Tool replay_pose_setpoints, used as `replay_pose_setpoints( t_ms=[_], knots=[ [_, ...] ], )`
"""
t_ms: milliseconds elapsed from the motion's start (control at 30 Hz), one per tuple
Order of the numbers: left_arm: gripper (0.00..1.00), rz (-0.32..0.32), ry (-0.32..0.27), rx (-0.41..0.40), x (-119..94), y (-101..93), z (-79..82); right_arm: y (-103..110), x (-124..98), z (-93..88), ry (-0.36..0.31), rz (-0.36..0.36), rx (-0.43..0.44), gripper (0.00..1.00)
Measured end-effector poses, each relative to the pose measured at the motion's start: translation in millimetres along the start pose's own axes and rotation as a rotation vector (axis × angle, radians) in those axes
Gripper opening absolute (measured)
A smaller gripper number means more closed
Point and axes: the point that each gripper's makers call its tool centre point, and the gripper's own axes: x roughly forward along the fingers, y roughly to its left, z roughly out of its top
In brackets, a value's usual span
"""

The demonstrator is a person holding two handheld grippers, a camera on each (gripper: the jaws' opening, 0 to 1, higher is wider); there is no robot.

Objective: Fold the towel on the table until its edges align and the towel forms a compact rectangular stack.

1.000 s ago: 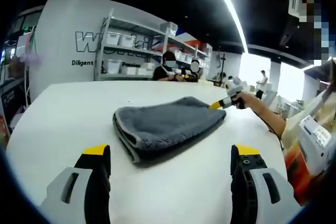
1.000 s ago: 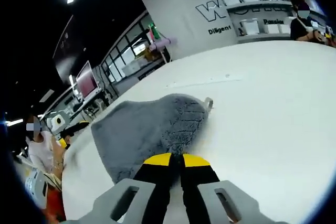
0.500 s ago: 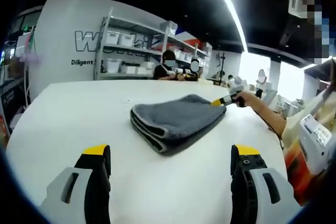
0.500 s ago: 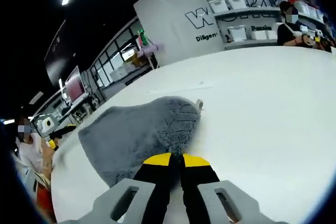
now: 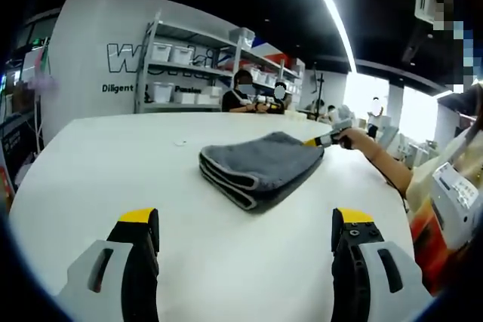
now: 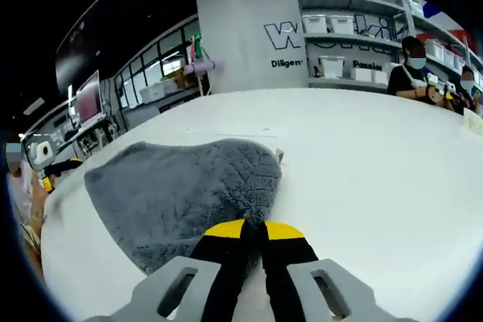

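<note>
A grey towel [image 5: 260, 167] lies folded in layers on the white table [image 5: 98, 179], its folded edge facing my left gripper [image 5: 245, 220]. That gripper hovers open in front of it, well short of the towel, with nothing between its jaws. My right gripper [image 5: 324, 140], held by a hand, reaches the towel's far right corner. In the right gripper view the gripper [image 6: 245, 230] is shut on the near edge of the towel [image 6: 181, 190], which spreads away from the jaws across the table [image 6: 377, 164].
Shelves with white bins [image 5: 170, 73] and seated people [image 5: 243, 96] stand beyond the table's far edge. The person's forearm [image 5: 377, 160] comes in from the right. A small white speck [image 5: 179, 142] lies on the table behind the towel.
The towel has slid right and farther from my left gripper, held by the right gripper, and now looks more compact. The right gripper view has rolled more level. The left gripper stayed still.
</note>
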Motion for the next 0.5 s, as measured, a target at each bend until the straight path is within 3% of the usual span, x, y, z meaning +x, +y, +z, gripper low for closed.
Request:
replay_pose_setpoints(
  t_ms=[100, 167, 300, 400, 500],
  knots=[
    [0.93, -0.003, 0.002, 0.002, 0.5, -1.0, -0.5, -16.4, -6.8, 22.0, -0.118, -0.061, 0.031, 0.24],
    [0.93, -0.004, 0.002, 0.002, 0.7, -1.2, -0.7, -24.5, -11.8, 31.6, -0.181, -0.095, 0.074, 0.29],
    [0.93, -0.004, 0.006, 0.001, 1.5, -1.8, -2.6, -25.5, -15.1, 49.2, -0.287, -0.12, 0.046, 0.21],
    [0.93, -0.004, 0.011, 0.002, 2.0, -2.3, -4.1, -16.0, -10.6, 60.6, -0.318, -0.121, -0.047, 0.19],
    [0.93, -0.004, 0.013, 0.002, 1.8, -2.2, -4.9, -6.8, -3.9, 67.7, -0.338, -0.104, -0.081, 0.17]
  ],
)
